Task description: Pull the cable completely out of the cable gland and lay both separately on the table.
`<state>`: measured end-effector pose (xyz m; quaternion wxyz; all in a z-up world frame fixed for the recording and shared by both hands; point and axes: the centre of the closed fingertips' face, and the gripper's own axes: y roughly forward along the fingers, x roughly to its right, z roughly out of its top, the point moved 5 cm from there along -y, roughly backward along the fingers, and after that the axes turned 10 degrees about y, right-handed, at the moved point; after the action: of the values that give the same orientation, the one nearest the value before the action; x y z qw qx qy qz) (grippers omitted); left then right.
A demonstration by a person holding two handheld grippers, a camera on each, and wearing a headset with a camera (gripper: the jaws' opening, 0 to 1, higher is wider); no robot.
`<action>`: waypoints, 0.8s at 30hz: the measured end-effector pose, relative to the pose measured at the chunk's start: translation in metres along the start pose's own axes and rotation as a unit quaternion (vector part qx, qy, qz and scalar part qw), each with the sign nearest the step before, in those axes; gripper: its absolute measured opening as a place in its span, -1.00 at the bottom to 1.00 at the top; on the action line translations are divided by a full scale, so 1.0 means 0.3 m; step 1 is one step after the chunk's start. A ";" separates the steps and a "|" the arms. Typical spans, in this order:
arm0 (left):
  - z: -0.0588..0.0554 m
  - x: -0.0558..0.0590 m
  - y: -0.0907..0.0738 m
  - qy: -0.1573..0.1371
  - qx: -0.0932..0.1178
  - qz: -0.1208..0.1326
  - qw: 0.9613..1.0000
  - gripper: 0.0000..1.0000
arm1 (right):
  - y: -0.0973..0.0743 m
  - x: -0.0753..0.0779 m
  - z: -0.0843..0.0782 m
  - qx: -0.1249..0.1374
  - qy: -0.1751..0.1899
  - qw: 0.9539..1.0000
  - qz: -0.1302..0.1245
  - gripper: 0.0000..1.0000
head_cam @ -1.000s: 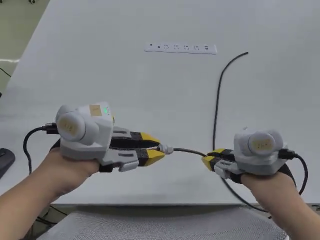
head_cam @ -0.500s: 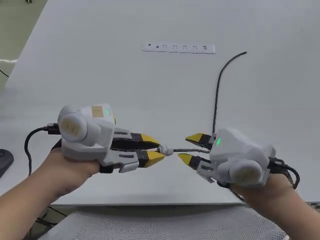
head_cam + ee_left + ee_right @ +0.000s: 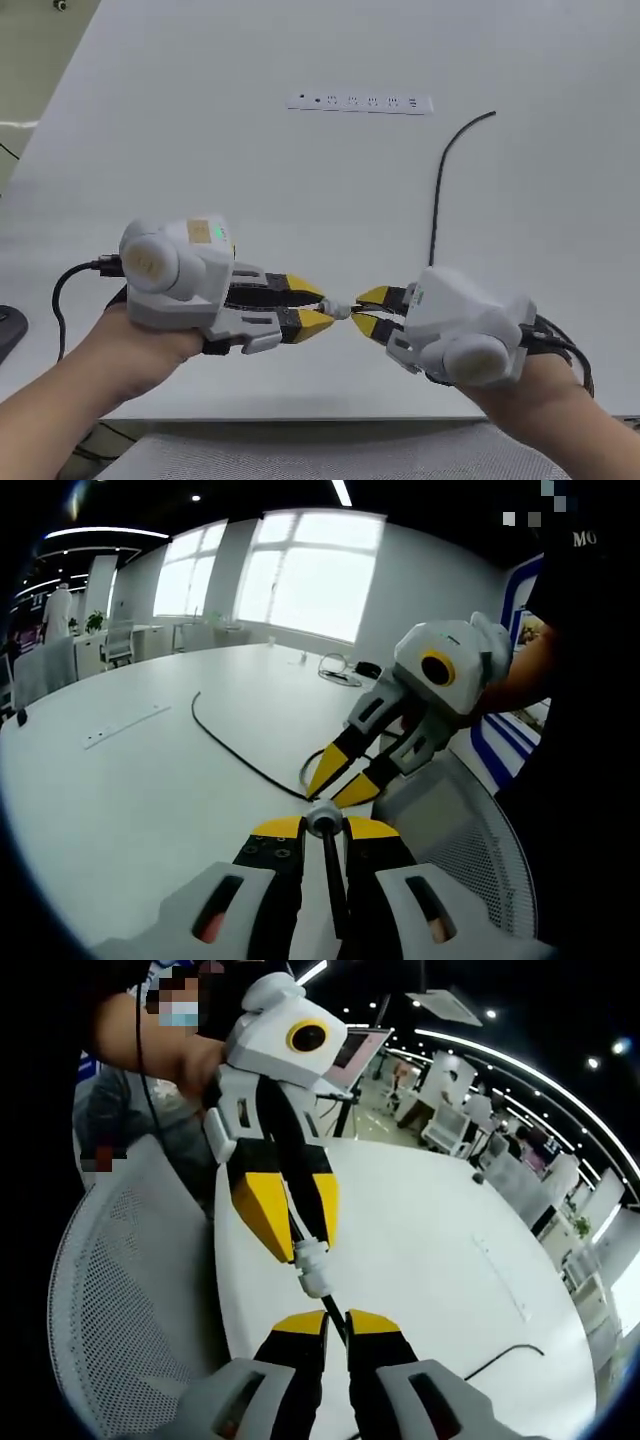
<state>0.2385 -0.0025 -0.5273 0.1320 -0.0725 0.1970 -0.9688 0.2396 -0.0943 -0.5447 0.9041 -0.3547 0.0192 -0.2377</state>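
Our left gripper is clamped on the gland, held above the tabletop edge. Our right gripper pinches the cable just beside it, tip to tip, so the pull should run straight along the cable's axis, rightward.

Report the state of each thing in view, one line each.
cable gland: not yet off the cable, held above the table
cable: threaded through the gland, far length lying on the table
left gripper: shut on the cable gland
right gripper: jaws either side of the cable beside the gland; clamping unclear
power strip: flat on the table
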 end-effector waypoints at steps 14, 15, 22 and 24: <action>0.001 -0.016 0.000 0.003 0.003 -0.004 1.000 -0.69 | 0.015 0.024 -0.040 -0.019 0.057 0.998 -0.008 -0.97; 0.002 -0.016 -0.001 0.003 0.004 -0.003 1.000 -0.69 | 0.013 0.028 -0.042 -0.017 0.063 0.998 -0.009 -0.97; 0.003 -0.017 -0.009 0.000 0.011 0.000 1.000 -0.69 | 0.012 0.050 -0.066 -0.020 0.128 0.991 -0.016 -0.96; 0.001 -0.018 -0.009 0.001 0.012 0.000 1.000 -0.69 | 0.015 0.051 -0.073 -0.019 0.147 0.989 -0.016 -0.96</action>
<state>0.2430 0.0014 -0.5262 0.1330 -0.0702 0.1857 -0.9710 0.2505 -0.1120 -0.5617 0.8807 -0.3330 0.1504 -0.3015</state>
